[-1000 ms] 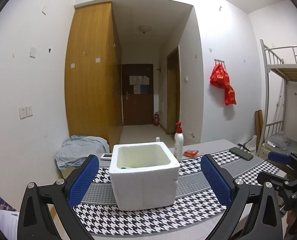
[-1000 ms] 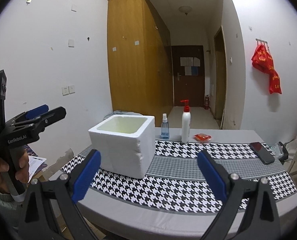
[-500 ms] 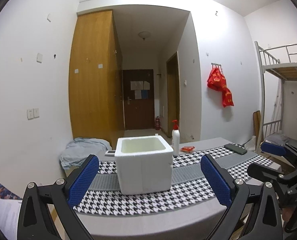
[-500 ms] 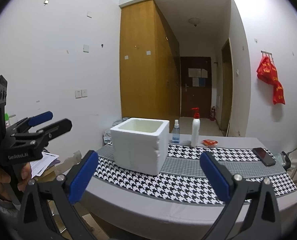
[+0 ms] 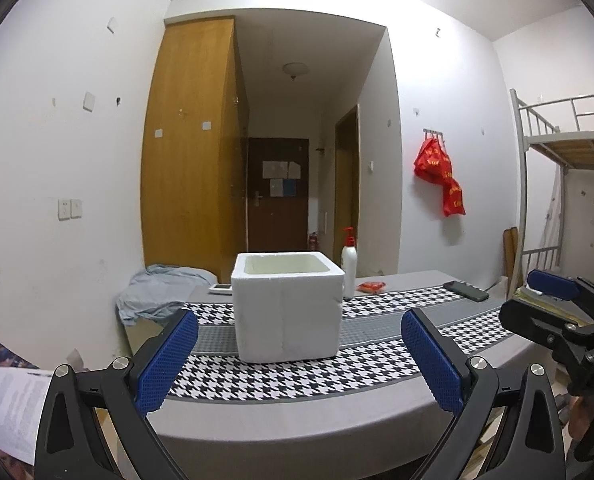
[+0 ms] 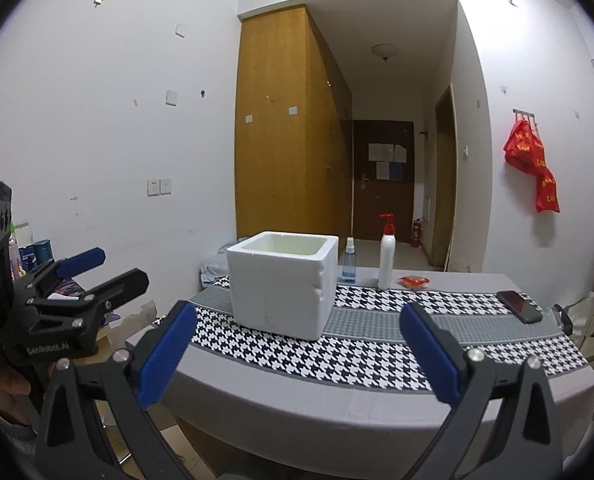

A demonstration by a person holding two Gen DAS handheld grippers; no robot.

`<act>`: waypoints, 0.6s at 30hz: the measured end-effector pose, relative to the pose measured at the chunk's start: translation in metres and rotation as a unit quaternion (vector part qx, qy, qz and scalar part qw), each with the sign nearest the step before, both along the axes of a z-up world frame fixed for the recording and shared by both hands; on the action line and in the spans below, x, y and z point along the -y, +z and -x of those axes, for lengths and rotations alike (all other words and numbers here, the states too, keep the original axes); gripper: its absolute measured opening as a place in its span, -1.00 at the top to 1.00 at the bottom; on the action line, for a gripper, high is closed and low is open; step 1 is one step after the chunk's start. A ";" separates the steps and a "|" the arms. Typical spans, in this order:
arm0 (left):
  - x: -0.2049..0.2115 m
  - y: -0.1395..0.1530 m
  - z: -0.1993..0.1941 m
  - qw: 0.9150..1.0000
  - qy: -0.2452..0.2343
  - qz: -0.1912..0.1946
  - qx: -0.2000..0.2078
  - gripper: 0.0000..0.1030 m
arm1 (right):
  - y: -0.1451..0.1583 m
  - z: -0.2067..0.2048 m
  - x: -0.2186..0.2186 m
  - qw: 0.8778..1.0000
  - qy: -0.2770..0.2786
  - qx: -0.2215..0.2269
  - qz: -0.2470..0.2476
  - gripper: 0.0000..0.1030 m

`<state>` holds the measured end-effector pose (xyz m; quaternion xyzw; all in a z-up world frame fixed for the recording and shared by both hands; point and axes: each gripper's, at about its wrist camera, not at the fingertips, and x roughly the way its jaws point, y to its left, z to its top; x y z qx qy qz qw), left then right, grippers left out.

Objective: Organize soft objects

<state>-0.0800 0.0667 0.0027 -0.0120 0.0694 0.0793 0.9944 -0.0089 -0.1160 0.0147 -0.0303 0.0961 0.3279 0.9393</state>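
A white foam box (image 5: pixel 287 306) stands open-topped on the houndstooth cloth of the table (image 5: pixel 297 408); it also shows in the right wrist view (image 6: pixel 283 284). Its inside is hidden from this height. My left gripper (image 5: pixel 299 360) is open and empty, held back from the table's near edge, facing the box. My right gripper (image 6: pixel 297 354) is open and empty, also short of the table edge. Each gripper shows in the other's view, the right one (image 5: pixel 553 308) at the right and the left one (image 6: pixel 85 280) at the left.
A white pump bottle (image 6: pixel 387 254), a small blue spray bottle (image 6: pixel 348 262) and an orange packet (image 6: pixel 413 281) stand behind the box. A dark phone (image 6: pixel 519 306) lies at the table's right. A bluish cloth heap (image 5: pixel 157 288) lies left; a bunk bed (image 5: pixel 569 152) stands right.
Both grippers have pulled back and dropped lower from the table; the box looks smaller and farther, and its inside is no longer visible. Both stay open.
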 end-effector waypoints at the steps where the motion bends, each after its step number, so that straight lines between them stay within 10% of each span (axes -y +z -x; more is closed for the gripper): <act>1: 0.000 -0.002 0.002 1.000 0.002 -0.001 0.002 -0.98 | -0.002 0.001 0.000 1.000 -0.002 0.000 -0.001 -0.99; 18: 0.006 -0.015 0.018 1.000 -0.002 -0.020 0.005 -0.98 | -0.026 0.018 0.004 1.000 -0.022 -0.004 -0.007 -0.99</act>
